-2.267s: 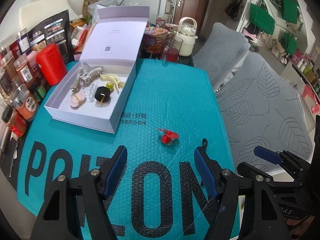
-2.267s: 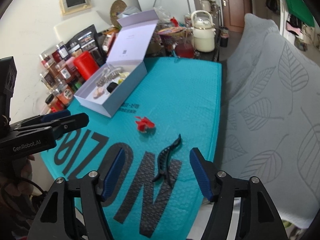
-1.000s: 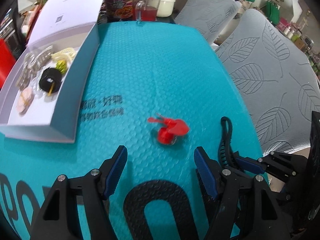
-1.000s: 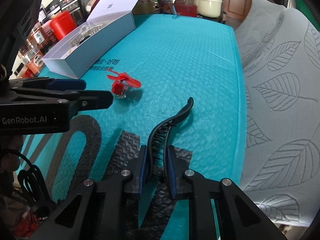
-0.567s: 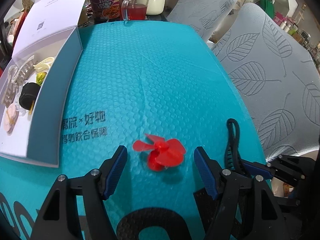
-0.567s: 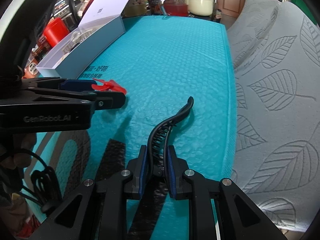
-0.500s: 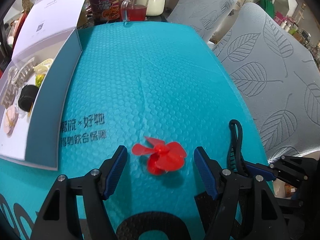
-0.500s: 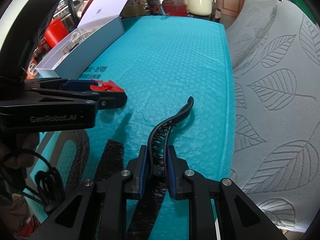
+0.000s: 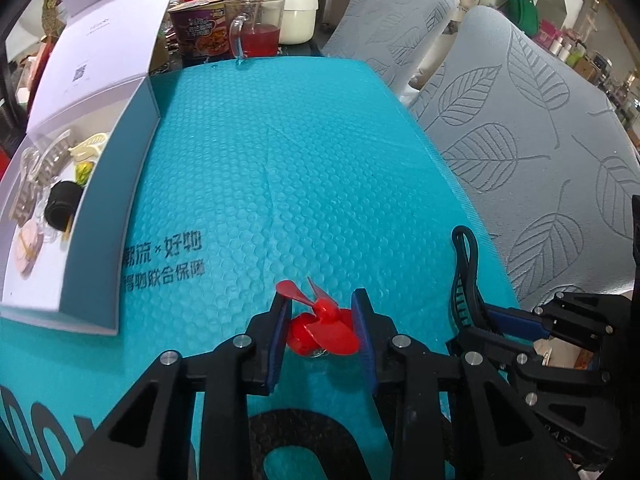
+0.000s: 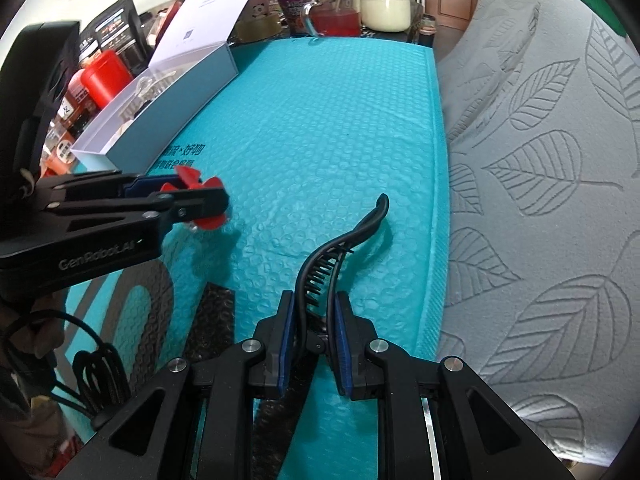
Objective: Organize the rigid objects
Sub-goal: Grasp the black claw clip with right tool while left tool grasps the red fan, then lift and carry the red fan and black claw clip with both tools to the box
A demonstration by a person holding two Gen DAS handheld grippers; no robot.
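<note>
Since a second ago: my left fingers (image 9: 320, 334), then spread either side of the red propeller clip (image 9: 322, 330), now pinch it low over the teal mat (image 9: 300, 160) on the tabletop. 
Right fingers (image 10: 316, 334): clamped on the black hair clip's (image 10: 340, 248) hinge end, tip lying on the mat. 
Risk: thin blades bend, so the red clip may twist free on lifting; the long black clip may swing. 
Far left: open white box (image 9: 100, 240), holding other clips.
</note>
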